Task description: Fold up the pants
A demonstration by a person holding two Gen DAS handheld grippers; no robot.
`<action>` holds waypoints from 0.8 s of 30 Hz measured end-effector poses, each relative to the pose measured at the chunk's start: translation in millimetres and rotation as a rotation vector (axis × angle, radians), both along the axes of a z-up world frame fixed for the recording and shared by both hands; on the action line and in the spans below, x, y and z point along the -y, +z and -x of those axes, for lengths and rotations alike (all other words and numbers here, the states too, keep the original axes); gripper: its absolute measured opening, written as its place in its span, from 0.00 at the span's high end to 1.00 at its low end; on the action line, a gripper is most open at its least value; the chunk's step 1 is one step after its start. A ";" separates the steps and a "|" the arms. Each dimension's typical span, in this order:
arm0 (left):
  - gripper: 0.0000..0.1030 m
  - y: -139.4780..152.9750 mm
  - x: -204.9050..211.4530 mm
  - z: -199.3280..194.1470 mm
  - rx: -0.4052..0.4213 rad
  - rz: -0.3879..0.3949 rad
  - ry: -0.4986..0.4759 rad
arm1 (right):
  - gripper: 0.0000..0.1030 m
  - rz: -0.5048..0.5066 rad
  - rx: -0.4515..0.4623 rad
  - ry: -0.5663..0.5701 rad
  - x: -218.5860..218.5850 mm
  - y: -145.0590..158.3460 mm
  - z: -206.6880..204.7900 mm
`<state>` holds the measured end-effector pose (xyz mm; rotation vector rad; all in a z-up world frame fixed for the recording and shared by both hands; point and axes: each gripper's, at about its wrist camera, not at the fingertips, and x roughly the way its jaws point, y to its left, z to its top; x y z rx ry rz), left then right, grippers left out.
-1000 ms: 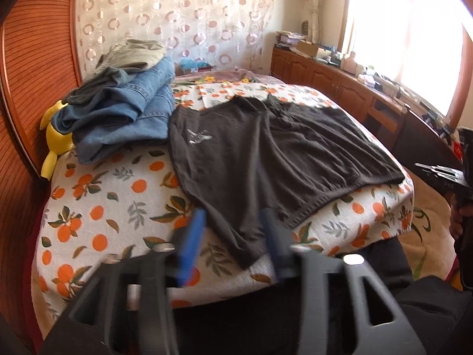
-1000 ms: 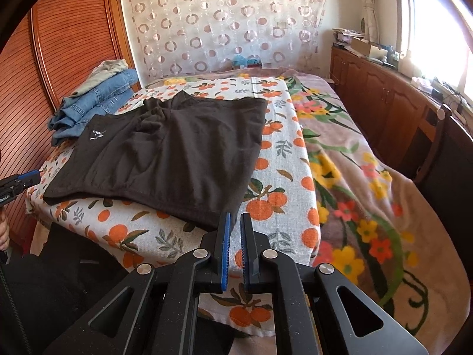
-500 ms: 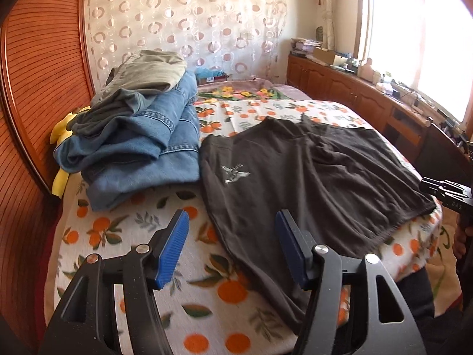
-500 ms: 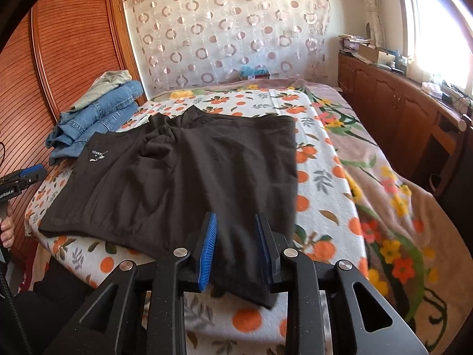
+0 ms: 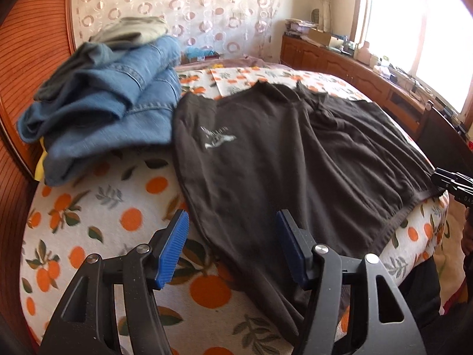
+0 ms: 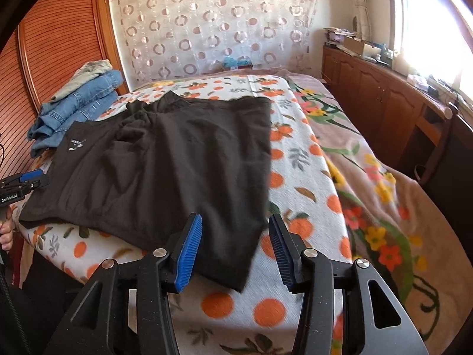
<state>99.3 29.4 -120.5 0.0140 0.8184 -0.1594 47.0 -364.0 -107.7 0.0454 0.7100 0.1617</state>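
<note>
Dark brown pants [image 5: 283,159] lie spread flat across the middle of the frame on an orange-print bedspread [image 5: 97,213], a small white logo [image 5: 218,139] on their left part. The left gripper [image 5: 230,245] fills the lower frame, its blue-padded jaws apart over the pants' near corner without touching it. Folded blue jeans [image 5: 109,112] are stacked at upper left. The right gripper's tip [image 5: 452,180] shows at the right edge.

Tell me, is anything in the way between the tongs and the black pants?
Nothing visible. Both tongs, left and right, hover right over the black pants' near corners; the right one's jaws are opening. The jeans pile sits aside.
</note>
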 end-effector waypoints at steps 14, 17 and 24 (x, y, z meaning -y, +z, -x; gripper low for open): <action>0.39 -8.4 3.2 5.5 0.014 -0.025 -0.009 | 0.67 -0.025 -0.031 0.043 4.5 1.6 19.9; 0.36 -8.8 2.0 6.8 0.022 -0.020 -0.011 | 0.80 -0.039 -0.030 0.056 5.3 2.3 18.4; 0.25 -7.9 0.7 7.5 0.008 0.000 -0.014 | 0.93 -0.067 0.030 0.072 -2.1 17.6 5.6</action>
